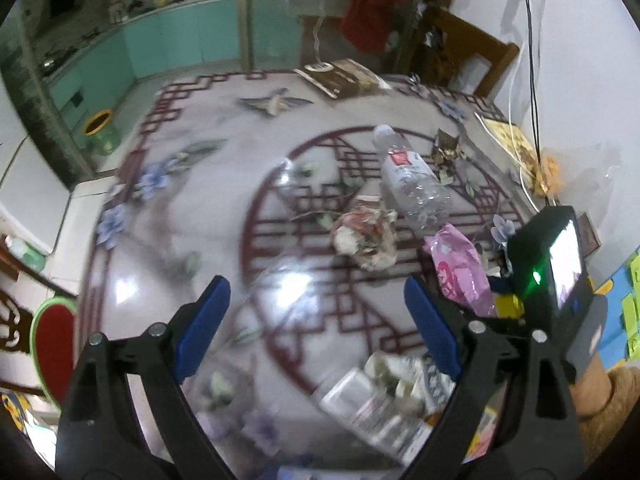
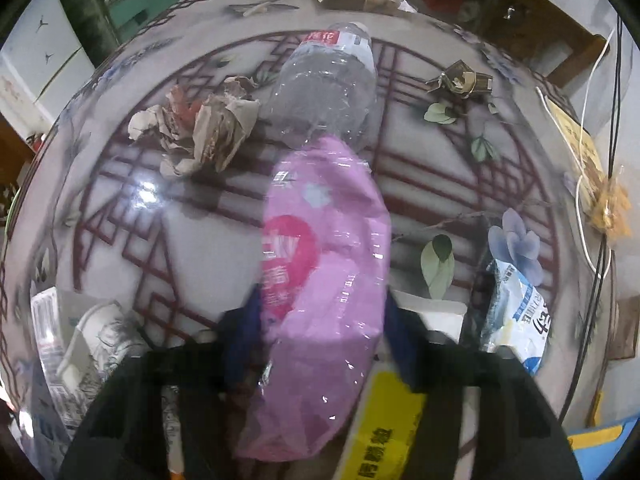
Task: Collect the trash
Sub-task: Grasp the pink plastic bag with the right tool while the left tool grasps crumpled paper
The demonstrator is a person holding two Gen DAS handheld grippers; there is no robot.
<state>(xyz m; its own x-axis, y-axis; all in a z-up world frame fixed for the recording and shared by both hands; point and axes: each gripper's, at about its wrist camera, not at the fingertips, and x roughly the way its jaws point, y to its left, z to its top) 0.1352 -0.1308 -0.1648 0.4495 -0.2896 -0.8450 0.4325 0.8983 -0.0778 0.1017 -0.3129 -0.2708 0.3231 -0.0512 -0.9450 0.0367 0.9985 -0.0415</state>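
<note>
Left gripper (image 1: 316,304) jaws wide apart and empty over patterned glossy round table (image 1: 180,208), crumpled brown-white paper wad (image 2: 200,136) left of clear crushed plastic bottle (image 2: 328,80), right gripper (image 2: 320,312) clamped on pink plastic wrapper (image 2: 328,280) on table centre

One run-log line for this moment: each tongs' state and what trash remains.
right tongs: shut on pink wrapper | left tongs: open, empty, above table | remaining: plastic bottle, crumpled paper
</note>
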